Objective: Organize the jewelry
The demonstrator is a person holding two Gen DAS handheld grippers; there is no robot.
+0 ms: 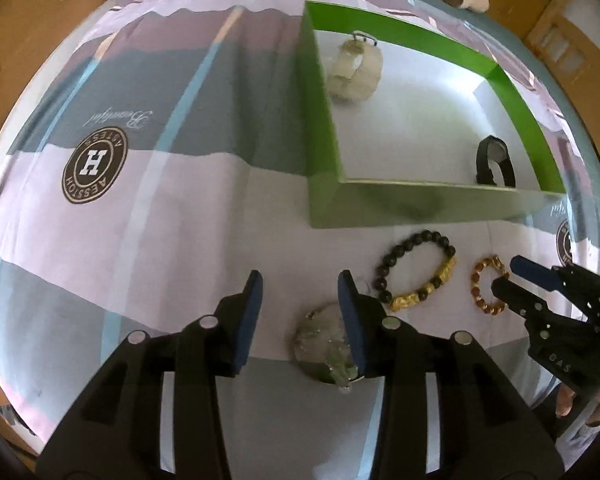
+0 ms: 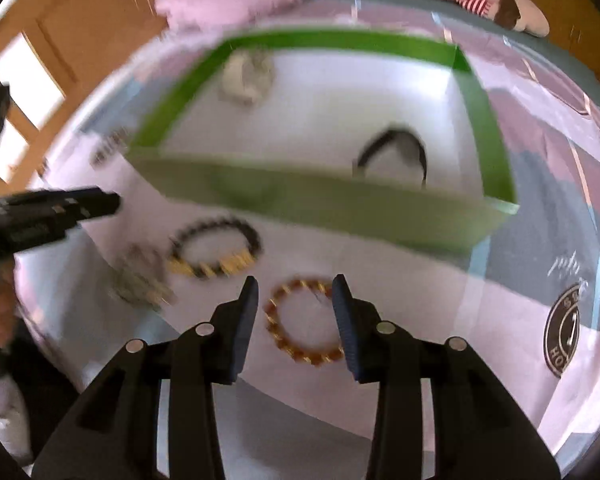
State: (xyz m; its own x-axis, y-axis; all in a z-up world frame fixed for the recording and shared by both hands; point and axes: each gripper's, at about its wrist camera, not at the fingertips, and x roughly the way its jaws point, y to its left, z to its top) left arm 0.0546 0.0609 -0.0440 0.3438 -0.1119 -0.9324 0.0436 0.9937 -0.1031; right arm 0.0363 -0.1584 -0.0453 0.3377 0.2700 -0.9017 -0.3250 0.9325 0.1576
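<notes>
Amber bracelet (image 2: 300, 322) lies between parted right tool (image 2: 296, 316); left tool (image 1: 300, 312) parted over clear pendant (image 1: 324, 344).

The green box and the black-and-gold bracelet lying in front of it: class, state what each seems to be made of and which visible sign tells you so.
Green box: probably cardboard, with thin flat walls, sharp folded corners, a matte green outside and a plain white inside.
Black-and-gold bracelet: round dark beads, perhaps stone or wood, with a dull sheen; the gold pieces shine like metal or gilt, though the material is uncertain.
</notes>
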